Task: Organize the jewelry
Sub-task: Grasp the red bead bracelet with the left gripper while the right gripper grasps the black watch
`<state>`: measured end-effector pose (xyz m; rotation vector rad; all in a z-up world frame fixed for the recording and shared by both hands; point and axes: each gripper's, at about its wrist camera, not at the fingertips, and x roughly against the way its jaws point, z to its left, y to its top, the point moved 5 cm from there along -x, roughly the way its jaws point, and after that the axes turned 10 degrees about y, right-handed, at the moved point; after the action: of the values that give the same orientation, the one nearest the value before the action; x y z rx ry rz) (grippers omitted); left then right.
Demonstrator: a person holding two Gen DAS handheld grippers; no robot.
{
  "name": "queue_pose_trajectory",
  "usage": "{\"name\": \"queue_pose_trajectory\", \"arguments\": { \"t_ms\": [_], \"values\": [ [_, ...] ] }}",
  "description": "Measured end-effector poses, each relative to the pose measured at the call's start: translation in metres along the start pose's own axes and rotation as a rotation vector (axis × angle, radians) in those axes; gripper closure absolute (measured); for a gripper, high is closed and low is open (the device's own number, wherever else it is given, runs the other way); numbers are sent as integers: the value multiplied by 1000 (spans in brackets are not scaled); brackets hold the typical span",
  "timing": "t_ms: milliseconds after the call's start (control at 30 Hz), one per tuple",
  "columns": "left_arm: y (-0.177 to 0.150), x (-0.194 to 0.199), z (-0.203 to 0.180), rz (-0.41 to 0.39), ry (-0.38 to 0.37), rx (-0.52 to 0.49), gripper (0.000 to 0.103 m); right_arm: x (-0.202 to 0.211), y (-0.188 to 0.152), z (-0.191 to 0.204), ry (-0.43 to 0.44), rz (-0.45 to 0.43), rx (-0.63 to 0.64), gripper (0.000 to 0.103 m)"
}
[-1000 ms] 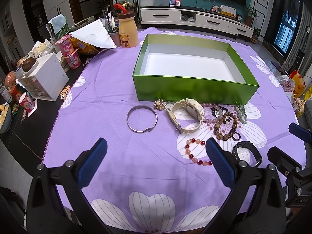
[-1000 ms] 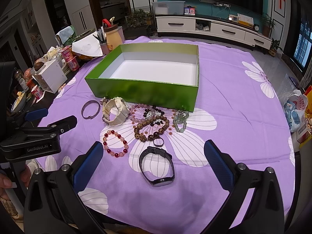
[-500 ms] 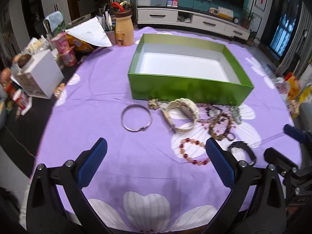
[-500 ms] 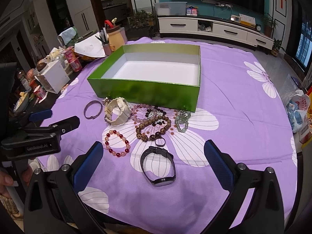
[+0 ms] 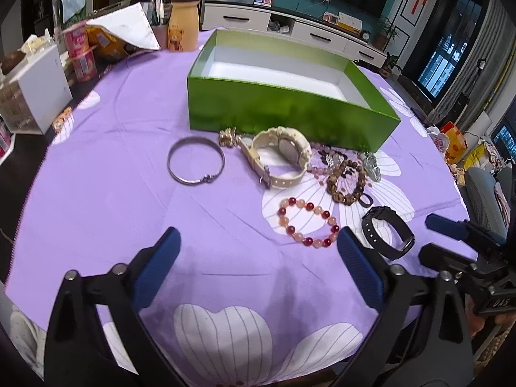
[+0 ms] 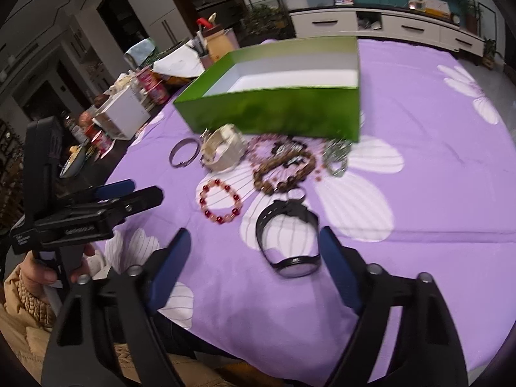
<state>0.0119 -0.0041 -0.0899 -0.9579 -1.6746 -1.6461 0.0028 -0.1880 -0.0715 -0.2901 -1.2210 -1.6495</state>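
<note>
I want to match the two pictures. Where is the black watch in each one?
Left wrist view: the black watch lies at lower right, just right of the red bead bracelet.
Right wrist view: the black watch lies low in the centre.
Shared landmark: the green box behind the jewelry.

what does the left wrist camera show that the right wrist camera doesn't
Only the left wrist view shows the bear-print bottle behind the green box, and the left gripper head-on, jaws closing with nothing between them.

Only the right wrist view shows the hand holding the left gripper's handle, and the right gripper head-on, jaws closing around the black watch without touching it.

Both show the empty green box, silver bangle, cream watch, red bead bracelet, brown bead bracelet and purple flowered cloth.
</note>
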Motion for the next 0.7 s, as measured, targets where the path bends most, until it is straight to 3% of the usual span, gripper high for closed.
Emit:
{"name": "queue_pose_trajectory", "arguments": {
  "t_ms": [167, 367, 500, 700],
  "values": [
    [-2, -15, -9, 16, -12, -21, 26, -18, -6, 4, 12, 34, 41, 46],
    [1, -29, -24, 21, -31, -58, 45, -35, -5, 8, -11, 53, 124, 61],
    [4, -37, -32, 29, -37, -84, 59, -41, -5, 7, -34, 76, 159, 69],
    [2, -48, -42, 48, -34, -114, 71, -49, -6, 3, -72, 86, 198, 77]
  ]
}}
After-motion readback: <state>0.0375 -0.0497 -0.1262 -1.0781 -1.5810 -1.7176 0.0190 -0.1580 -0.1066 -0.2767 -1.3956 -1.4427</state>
